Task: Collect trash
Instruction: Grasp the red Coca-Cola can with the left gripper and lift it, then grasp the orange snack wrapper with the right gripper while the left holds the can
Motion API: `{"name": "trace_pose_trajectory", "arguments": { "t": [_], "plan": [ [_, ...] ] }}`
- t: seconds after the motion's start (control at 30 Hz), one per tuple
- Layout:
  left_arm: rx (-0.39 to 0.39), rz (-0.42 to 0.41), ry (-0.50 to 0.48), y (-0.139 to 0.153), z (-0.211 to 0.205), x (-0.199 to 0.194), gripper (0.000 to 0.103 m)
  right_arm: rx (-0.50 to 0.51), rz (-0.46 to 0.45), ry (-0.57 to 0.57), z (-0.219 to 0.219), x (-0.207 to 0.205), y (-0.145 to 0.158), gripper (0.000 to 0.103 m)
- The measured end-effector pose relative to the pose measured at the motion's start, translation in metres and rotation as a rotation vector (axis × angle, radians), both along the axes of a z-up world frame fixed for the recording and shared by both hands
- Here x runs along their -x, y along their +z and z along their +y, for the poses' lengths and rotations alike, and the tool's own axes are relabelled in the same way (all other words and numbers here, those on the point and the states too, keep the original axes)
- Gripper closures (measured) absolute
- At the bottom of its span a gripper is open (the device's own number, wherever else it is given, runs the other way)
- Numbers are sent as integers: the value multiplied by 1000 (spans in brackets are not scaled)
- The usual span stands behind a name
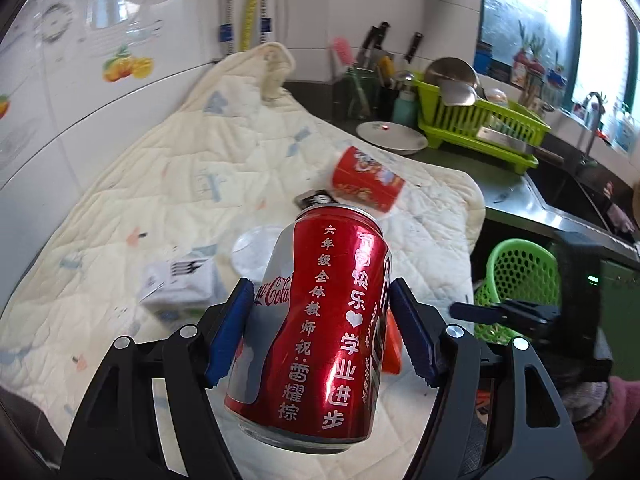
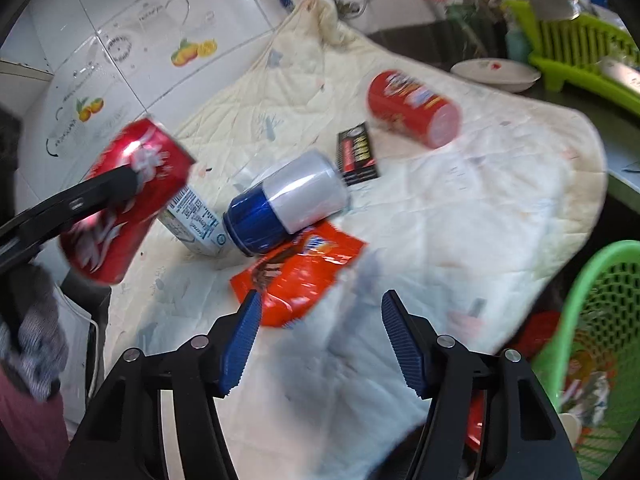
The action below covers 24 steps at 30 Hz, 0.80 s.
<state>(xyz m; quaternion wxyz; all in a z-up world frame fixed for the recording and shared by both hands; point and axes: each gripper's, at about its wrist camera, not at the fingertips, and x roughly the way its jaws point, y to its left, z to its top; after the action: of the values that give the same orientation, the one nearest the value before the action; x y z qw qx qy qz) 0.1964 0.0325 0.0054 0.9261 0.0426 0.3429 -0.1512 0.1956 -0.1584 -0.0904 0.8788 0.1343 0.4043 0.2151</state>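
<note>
Our left gripper (image 1: pixel 322 332) holds the red cola can (image 1: pixel 316 320) lifted above the quilt (image 1: pixel 160 184); our right gripper (image 2: pixel 320 340) hovers wide apart, holding nothing, over the orange wrapper (image 2: pixel 300 272).

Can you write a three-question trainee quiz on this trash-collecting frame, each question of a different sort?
1. True or false: the left claw is shut on the red Coca-Cola can.
2. Multiple choice: what lies nearest ahead of the open right claw? A) orange wrapper B) red snack canister C) black box
3. Fill in: the blue-and-silver can lies on its ____ on the quilted cloth.

Key:
1. True; the can is lifted off the cloth.
2. A
3. side
</note>
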Motion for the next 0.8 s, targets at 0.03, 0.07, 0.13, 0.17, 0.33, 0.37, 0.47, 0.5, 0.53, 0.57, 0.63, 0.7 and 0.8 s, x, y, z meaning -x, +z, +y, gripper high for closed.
{"name": "trace_pose_trajectory", "arguments": {
  "t": [0.03,0.07,0.13,0.17,0.33,0.37,0.47,0.5,0.53,0.57,0.63,0.7,0.8],
  "plan": [
    [4,-4,9,0,5,3,34,1,8,-3,7,-6,-4,43],
    [9,-6,16,-1,9,4,34,0,13,-5,12,-11,-7,43],
    [21,-2,26,-3,17,7,34,-9,38,-17,21,-22,-14,45],
    [27,-1,32,-4,20,8,34,-14,49,-23,24,-27,-18,47],
    [46,13,41,-12,29,11,34,-58,104,-43,35,-45,-34,54],
    [47,16,41,-14,29,11,34,-54,105,-47,36,-47,-36,55],
    [55,24,41,-19,30,12,34,-55,103,-63,35,-48,-39,70],
    [58,26,43,-20,30,14,34,-63,103,-59,35,-46,-39,74],
    [60,31,44,-22,30,13,34,-71,103,-58,32,-44,-39,79],
    [63,34,42,-23,29,13,34,-73,99,-62,30,-42,-38,83],
    [64,35,34,-25,25,15,34,-75,83,-68,26,-34,-34,88],
    [64,36,30,-26,22,16,34,-82,72,-68,23,-27,-30,93],
    [69,40,20,-27,15,18,34,-74,37,-81,16,-14,-23,95]
  ]
}}
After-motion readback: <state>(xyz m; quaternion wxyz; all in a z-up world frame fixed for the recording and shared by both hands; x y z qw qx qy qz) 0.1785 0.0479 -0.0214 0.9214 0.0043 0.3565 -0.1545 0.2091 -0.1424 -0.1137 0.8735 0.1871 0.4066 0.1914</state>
